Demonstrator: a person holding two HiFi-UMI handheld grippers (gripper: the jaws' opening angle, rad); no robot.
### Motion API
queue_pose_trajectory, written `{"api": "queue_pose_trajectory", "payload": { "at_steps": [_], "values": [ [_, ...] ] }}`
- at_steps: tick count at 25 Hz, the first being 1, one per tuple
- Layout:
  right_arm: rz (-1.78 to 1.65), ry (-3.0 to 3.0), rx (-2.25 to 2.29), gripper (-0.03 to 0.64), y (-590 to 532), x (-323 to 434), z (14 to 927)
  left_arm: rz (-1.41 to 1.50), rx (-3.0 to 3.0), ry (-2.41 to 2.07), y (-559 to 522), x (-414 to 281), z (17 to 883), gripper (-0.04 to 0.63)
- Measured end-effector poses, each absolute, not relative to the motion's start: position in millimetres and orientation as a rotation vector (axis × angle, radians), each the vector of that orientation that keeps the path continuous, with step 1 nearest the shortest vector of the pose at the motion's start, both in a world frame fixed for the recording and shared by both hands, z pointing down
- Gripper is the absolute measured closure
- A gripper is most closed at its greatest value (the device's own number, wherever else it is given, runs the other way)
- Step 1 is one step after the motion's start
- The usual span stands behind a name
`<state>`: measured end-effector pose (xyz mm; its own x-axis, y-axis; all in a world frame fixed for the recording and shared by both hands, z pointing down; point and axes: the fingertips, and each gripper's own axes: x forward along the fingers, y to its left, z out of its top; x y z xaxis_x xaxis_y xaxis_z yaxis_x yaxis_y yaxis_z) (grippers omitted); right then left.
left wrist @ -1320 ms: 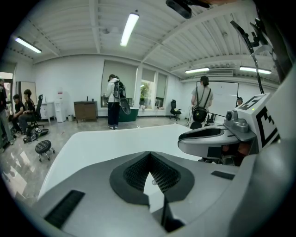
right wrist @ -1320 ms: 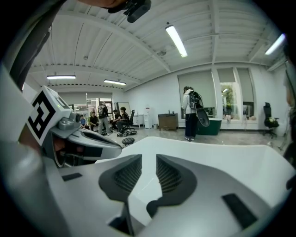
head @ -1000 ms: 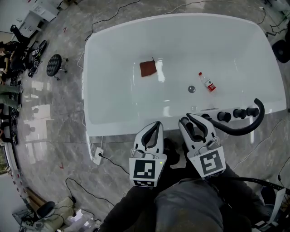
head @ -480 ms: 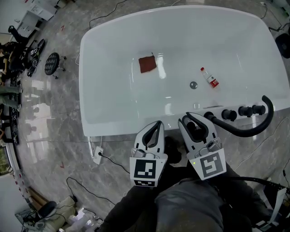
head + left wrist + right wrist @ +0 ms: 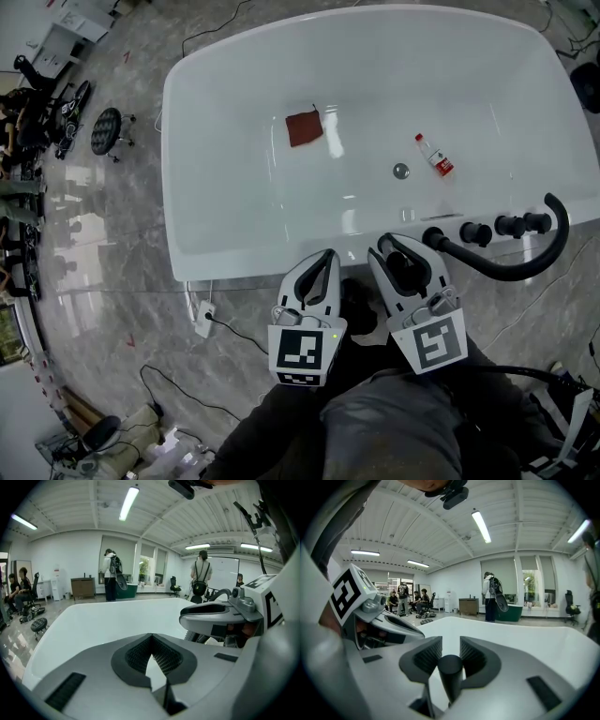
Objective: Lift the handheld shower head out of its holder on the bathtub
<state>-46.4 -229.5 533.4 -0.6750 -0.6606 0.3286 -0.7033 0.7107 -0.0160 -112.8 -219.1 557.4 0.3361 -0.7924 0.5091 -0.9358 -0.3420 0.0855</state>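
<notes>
The black shower head handle [image 5: 405, 267] stands upright at the near rim of the white bathtub [image 5: 234, 267]. Its black hose [image 5: 511, 272] loops away to the right. My right gripper [image 5: 401, 246] sits around the handle; its jaws have just been opening. In the right gripper view the handle [image 5: 450, 667] rises between the ribbed pads [image 5: 425, 656] of the right gripper [image 5: 451, 644], and I see no pad pressing on it. My left gripper [image 5: 325, 255] hangs just left of it, over the rim, empty. The left gripper's [image 5: 151, 635] fingertips meet.
Inside the tub lie a rust-brown cloth [image 5: 303, 127], a small red-labelled bottle [image 5: 433, 157] and the drain [image 5: 401, 171]. Black tap knobs [image 5: 511, 225] line the rim to the right. A power strip [image 5: 202, 319] and cables lie on the marble floor. People stand beyond the tub.
The tub and its taps have shifted slightly up and right in the head view. Both grippers sit a little lower against the near rim, and the right jaws look slightly wider.
</notes>
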Motion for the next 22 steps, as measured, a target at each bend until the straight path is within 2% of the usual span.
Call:
{"api": "queue_pose_trajectory", "payload": {
  "at_steps": [22],
  "values": [
    [0.212,-2.545,1.126,0.508,-231,-40,591,0.577,2.221,-1.528,-216,-120,596,0.592]
  ]
}}
